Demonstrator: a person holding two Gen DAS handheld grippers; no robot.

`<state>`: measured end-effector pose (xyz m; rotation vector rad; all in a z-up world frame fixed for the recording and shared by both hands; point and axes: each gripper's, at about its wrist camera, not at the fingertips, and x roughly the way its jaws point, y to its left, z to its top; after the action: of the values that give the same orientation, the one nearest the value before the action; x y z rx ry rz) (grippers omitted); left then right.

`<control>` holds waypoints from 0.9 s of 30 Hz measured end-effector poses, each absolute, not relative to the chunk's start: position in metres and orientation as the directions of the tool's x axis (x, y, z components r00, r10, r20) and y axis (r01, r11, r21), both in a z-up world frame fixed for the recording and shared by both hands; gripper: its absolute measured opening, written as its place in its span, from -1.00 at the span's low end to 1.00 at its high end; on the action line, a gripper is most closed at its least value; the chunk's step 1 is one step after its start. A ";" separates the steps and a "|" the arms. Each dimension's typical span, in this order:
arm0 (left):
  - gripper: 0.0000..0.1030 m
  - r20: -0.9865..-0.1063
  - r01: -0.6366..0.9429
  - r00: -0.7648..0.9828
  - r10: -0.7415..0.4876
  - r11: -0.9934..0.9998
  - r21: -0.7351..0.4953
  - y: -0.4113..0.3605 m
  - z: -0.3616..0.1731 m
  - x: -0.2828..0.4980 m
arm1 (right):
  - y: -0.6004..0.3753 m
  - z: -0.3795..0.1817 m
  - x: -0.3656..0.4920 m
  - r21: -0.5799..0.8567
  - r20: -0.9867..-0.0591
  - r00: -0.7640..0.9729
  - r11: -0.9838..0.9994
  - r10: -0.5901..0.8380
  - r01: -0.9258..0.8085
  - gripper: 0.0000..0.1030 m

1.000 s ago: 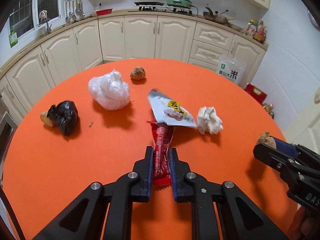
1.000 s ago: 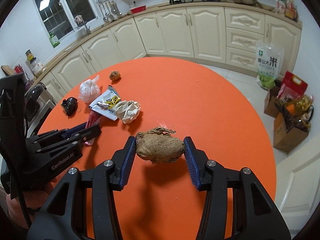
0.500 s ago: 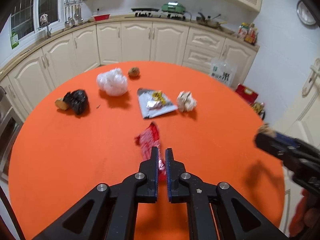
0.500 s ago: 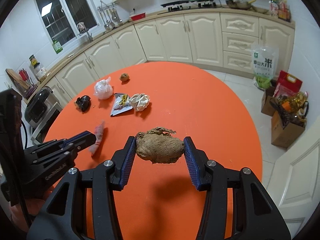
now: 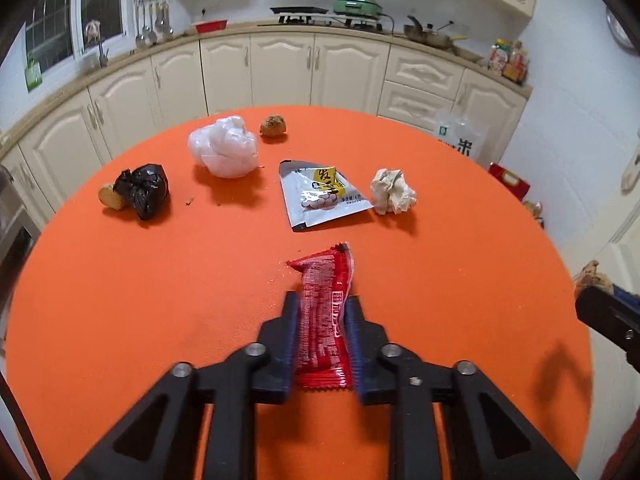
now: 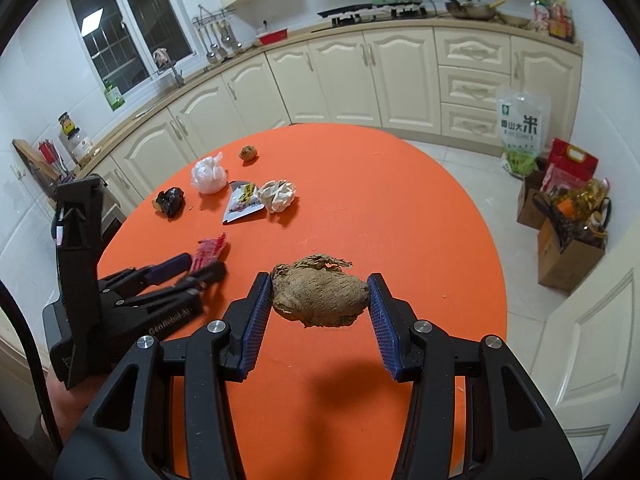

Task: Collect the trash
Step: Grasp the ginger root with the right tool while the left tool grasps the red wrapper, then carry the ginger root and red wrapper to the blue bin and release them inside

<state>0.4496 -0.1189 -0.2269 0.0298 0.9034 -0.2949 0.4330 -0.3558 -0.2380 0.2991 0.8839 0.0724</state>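
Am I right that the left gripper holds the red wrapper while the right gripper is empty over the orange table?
Not quite: the right gripper is not empty; the right wrist view shows it shut on a brown lump. The left gripper does hold the red wrapper over the orange table.

Indoor light from above is bright and even on my orange table (image 5: 120, 300), soft shadows pooling under my grippers, while the fisheye bends the cabinets (image 6: 400, 76), corners go black, and the window (image 6: 132, 36) reflects a ceiling lamp.
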 end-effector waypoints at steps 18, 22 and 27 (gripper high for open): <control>-0.82 -0.650 0.377 0.658 -0.380 0.914 -0.152 -0.143 -0.149 0.347 | -0.379 -0.194 0.385 0.298 -0.679 0.718 0.951 0.151 0.082 -0.12; -0.82 -0.603 0.420 0.685 -0.410 0.898 -0.133 -0.155 -0.123 0.317 | -0.392 -0.178 0.365 0.306 -0.648 0.750 0.947 0.135 0.094 -0.12; -0.82 -0.556 0.493 0.685 -0.471 0.861 -0.122 -0.176 -0.098 0.282 | -0.417 -0.158 0.336 0.309 -0.611 0.786 0.942 0.088 0.134 -0.12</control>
<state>0.2817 -0.1757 -0.0984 0.0383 0.6123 -0.5403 0.3359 -0.4167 -0.1582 0.3489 0.6688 -0.0256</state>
